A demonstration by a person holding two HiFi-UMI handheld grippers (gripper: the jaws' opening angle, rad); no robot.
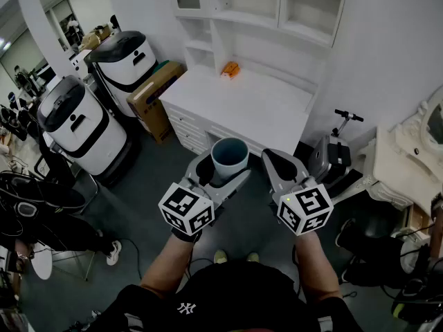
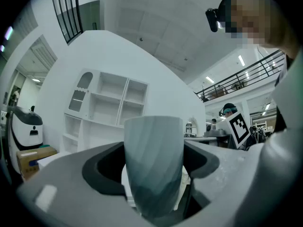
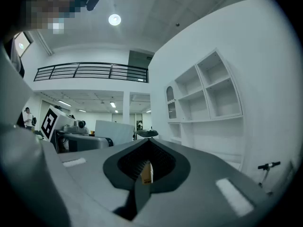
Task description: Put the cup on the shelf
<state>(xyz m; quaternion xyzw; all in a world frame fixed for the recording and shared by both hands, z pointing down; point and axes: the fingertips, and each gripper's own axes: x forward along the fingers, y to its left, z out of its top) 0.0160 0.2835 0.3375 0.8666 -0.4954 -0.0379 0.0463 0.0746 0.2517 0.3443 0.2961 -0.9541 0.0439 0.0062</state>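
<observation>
Landmark: the white shelf [image 1: 277, 5], a unit of open compartments against the wall, with a white desk surface [image 1: 256, 106] directly below it.
Cup: a blue-grey cup [image 2: 154, 167], upright with its mouth up, in the air in front of the shelf and lower than it, well apart from it, and short of the front edge of the surface.
Left hand-held gripper [image 1: 223, 173]: jaws part-way open and pressed on the cup's wall from both sides, low on its body; the rim stands clear above the pads.
Right hand-held gripper [image 3: 144, 167]: jaws drawn together with only a thin slit between them, nothing in them; it is beside the cup, on the side farther along the shelf's right end, not touching it.
Other: a small orange object [image 1: 230, 68] lies on the surface under the shelf's left part.
Handling: the cup looks rigid, smooth and light, and it narrows toward the base, so it could slide in the pads if tilted. It is probably breakable if ceramic.
Hold: a squeeze across the lower wall, as now, suits it; keep it level.
Stage: carried, not yet placed.
</observation>
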